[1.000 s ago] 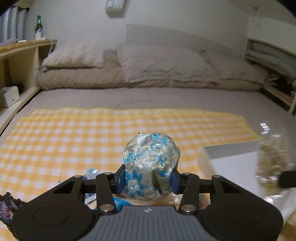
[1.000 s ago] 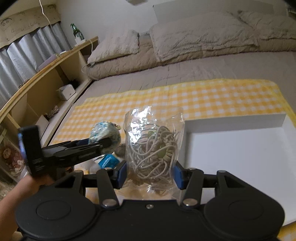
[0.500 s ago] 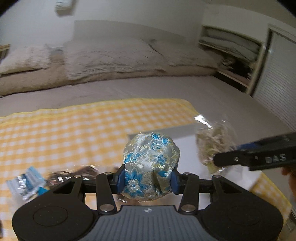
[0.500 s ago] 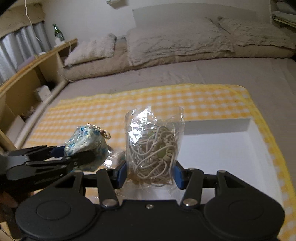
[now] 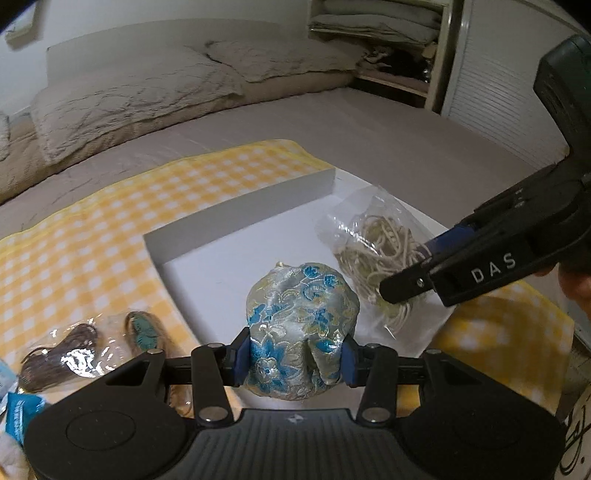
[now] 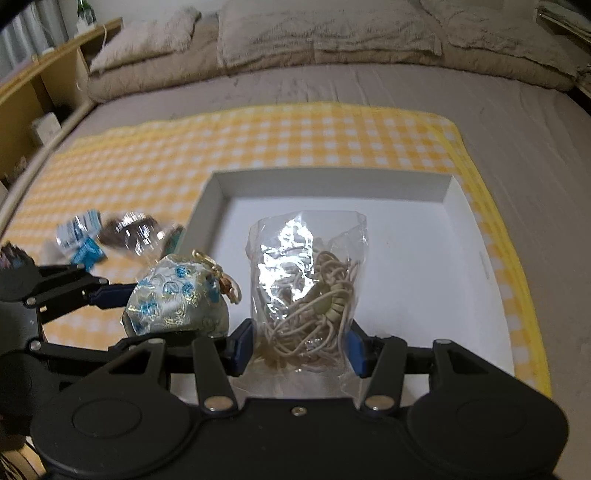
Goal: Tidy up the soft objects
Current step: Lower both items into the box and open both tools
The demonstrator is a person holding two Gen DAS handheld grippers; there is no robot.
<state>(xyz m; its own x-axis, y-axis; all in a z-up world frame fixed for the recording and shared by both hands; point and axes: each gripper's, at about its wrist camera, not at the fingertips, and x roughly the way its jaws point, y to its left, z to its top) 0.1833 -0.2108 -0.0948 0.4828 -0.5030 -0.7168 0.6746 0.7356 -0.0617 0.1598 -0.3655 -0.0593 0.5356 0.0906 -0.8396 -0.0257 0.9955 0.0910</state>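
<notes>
Now your white tray (image 6: 476, 236) lies on the checked cloth (image 6: 258, 140). Your right gripper (image 6: 301, 349) clamps the clear bag of cord (image 6: 306, 280), standing upright over the tray's middle. Your left gripper (image 5: 293, 360) pinches the brocade pouch (image 5: 301, 321) upright, clasp upward, over the tray's left edge.

A home bedroom. Wide bed (image 6: 369, 92) under a grey-brown sheet, rumpled pillows (image 6: 325, 33) along the far side. Wooden shelving (image 6: 48, 74) at far left, folded linens (image 5: 373, 22) stacked in an open cupboard at far right. Yellow checked cloth (image 6: 221, 147) spread over the mattress.
</notes>
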